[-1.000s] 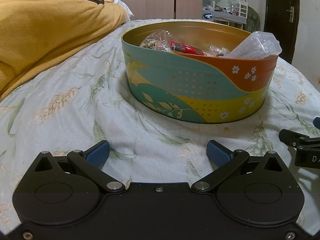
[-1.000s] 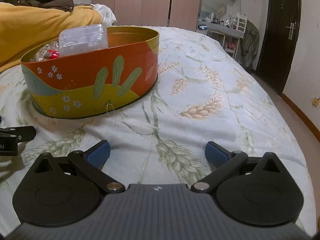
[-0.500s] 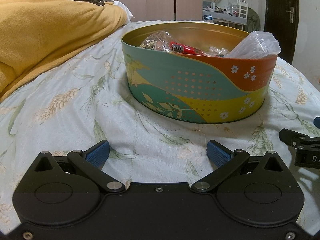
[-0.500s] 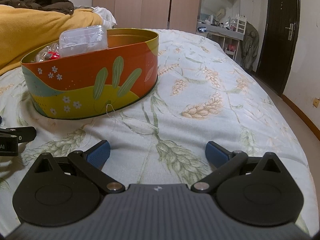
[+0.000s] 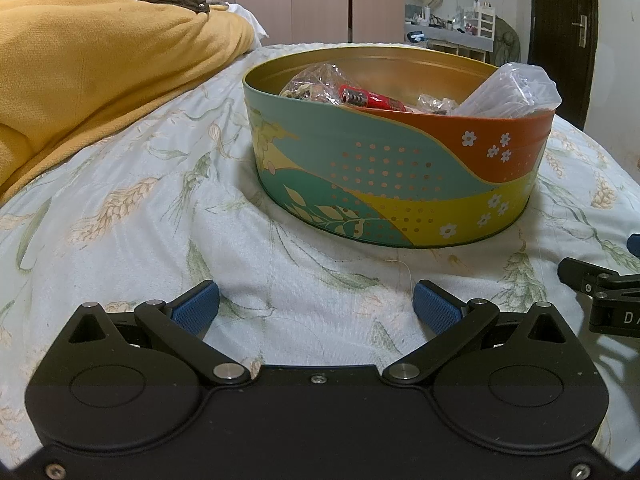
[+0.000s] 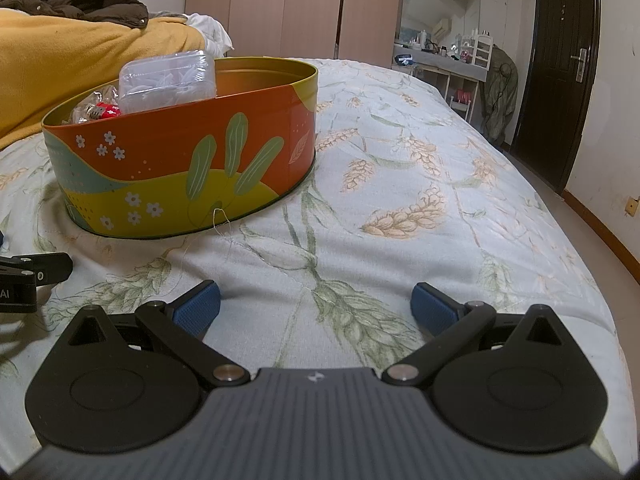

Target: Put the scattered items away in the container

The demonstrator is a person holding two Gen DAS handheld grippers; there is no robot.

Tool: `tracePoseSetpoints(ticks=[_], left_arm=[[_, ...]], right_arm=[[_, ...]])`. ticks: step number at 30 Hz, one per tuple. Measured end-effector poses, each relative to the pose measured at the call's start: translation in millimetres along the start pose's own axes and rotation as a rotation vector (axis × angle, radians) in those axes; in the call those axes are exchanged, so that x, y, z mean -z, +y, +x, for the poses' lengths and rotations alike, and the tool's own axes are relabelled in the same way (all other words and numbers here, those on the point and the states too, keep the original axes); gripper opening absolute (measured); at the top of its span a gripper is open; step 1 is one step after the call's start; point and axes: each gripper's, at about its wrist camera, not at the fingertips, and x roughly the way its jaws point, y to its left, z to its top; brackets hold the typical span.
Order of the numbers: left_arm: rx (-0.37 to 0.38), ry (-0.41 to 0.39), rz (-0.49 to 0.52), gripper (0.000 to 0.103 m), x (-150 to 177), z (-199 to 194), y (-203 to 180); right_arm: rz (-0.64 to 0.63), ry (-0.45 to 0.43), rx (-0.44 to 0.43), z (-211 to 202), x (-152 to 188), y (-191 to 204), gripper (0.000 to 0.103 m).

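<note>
Nearest in each wrist view, both sets of fingers are spread wide and grasp nothing: the left gripper [image 5: 316, 306] and the right gripper [image 6: 315, 306] hover low over the bed [image 6: 400, 184], side by side, each just showing at the edge of the other's view. Bare wheat-patterned bedspread lies between each pair of blue pads, and a stretch of open cover separates them from the tin [image 5: 400, 176] ahead. The tin, an oval container with teal, yellow and orange bands, sits upright on the bed, a little sunk into the cover, its mouth open upward; its long axis runs roughly across the left wrist view and angles away toward the far right in the right wrist view. Inside it lie a clear plastic box [image 6: 168, 80], propped against the near-right wall and rising above the rim, a red lighter [image 5: 370, 99] and crinkled clear wrappers [image 5: 316, 82]. A loose thread [image 6: 219, 220] lies against the tin's base on the right gripper's side. To the right of the tin the bed is open up to its right edge, where it drops to the floor. On the left a yellow blanket [image 5: 100, 76] mounds along the bed, with a dark jacket [image 6: 80, 0] on top. Beyond the far end stand a wardrobe [image 6: 296, 8], a cluttered shelf [image 6: 448, 56] and a dark door [image 6: 560, 72].
</note>
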Motion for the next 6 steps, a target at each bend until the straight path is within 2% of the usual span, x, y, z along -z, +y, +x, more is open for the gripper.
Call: tracePoseSetpoints(ticks=[6], left_arm=[[-0.001,0.002,0.000,0.103,-0.7,0.9,0.5]], right_arm=[[0.000,0.000,0.000,0.0,0.0,0.2,0.103]])
